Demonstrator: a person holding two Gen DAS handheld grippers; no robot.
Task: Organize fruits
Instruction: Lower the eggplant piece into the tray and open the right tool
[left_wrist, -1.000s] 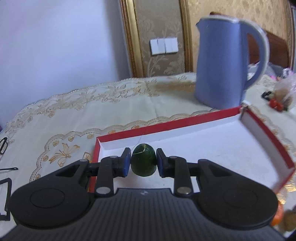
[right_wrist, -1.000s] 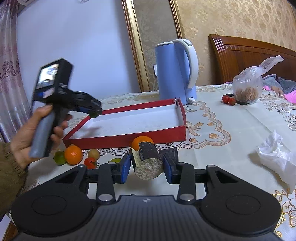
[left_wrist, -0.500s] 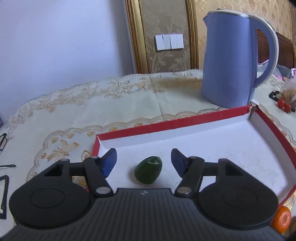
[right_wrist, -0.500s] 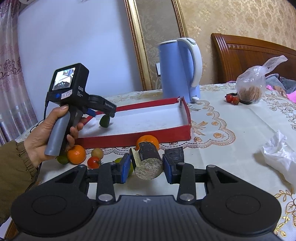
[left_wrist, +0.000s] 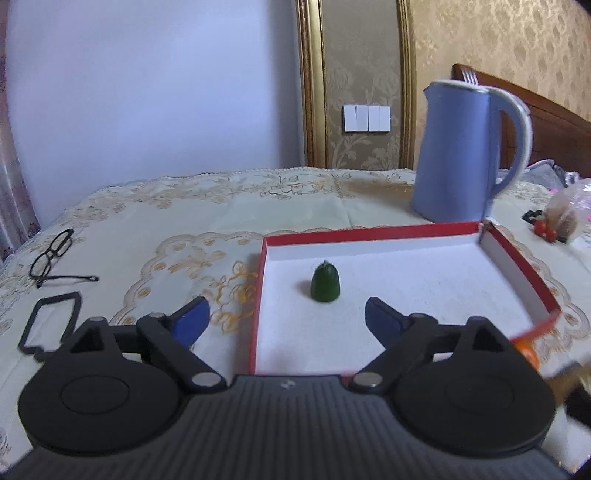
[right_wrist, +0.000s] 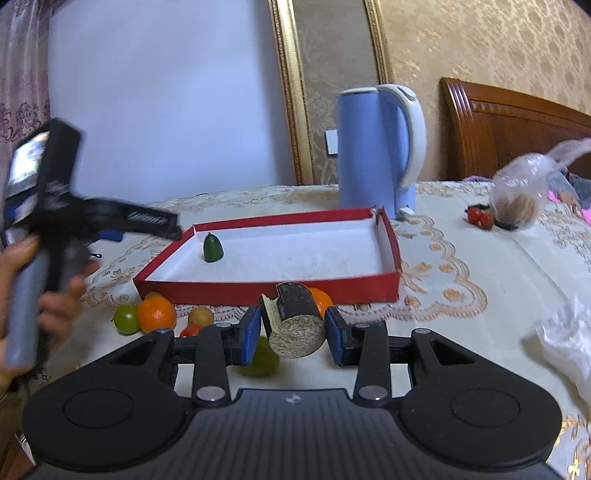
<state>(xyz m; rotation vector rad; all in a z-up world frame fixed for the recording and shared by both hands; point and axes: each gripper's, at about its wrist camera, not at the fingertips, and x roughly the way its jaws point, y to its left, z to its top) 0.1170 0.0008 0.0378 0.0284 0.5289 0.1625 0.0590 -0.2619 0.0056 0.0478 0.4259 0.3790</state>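
A: Left hand-held gripper (left_wrist: 287, 317)? Jaws opening, nothing between them; green fruit (left_wrist: 324, 282) upright in red box (left_wrist: 369, 234), left end.

B: Right hand-held gripper (right_wrist: 293, 334)? Pinching a dark cane piece (right_wrist: 296, 319); box just beyond.

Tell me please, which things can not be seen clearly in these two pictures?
- Right wrist view: the yellow-green fruit is half hidden behind the right tongs.
- Right wrist view: the left tongs' tips and the hand are motion-blurred.
- Left wrist view: the orange is blurred, mostly behind the tongs' body.
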